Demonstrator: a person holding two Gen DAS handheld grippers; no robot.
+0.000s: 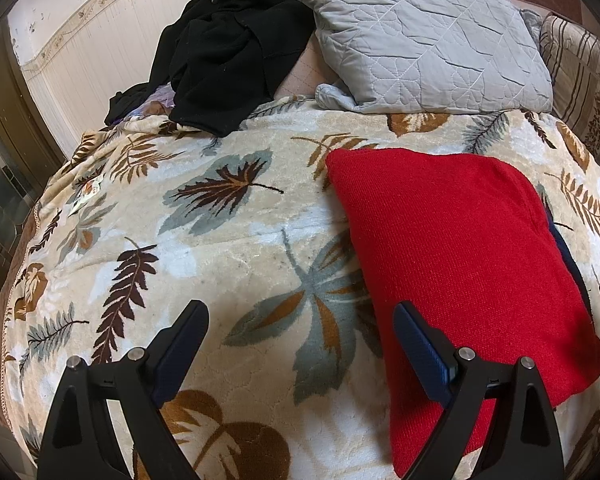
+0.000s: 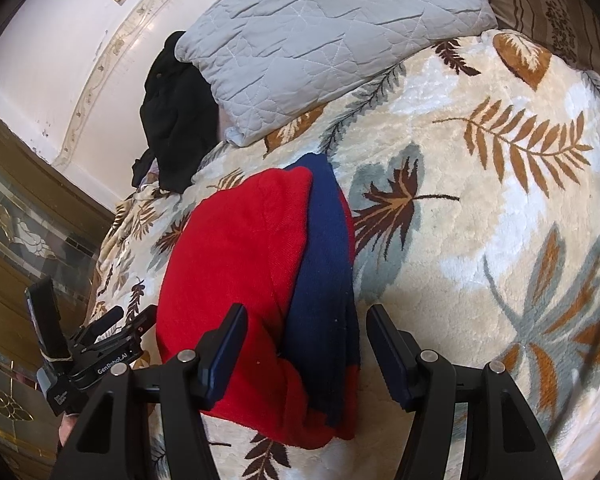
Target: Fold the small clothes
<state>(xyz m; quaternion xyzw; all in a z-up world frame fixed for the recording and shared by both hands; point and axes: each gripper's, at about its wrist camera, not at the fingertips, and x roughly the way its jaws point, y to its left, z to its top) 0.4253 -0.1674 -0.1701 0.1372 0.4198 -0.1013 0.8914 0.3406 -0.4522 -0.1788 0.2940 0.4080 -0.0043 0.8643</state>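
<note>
Red garment [image 1: 452, 264] lay folded on leaf blanket [image 1: 220, 248], left gripper [image 1: 300, 336] wide and empty, right gripper [image 2: 306, 336] wide and empty above navy band [image 2: 324, 280]

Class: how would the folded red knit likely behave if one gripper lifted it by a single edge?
The red knit looks soft, so it would probably droop and unfold. Its navy part lies loosely layered and may slide. On the plush blanket, pushing would likely bunch it.

A folded red knit garment [image 2: 236, 280] with a navy blue part [image 2: 324, 288] along its right edge lies flat on the leaf-patterned bed, lower centre of frame.
</note>
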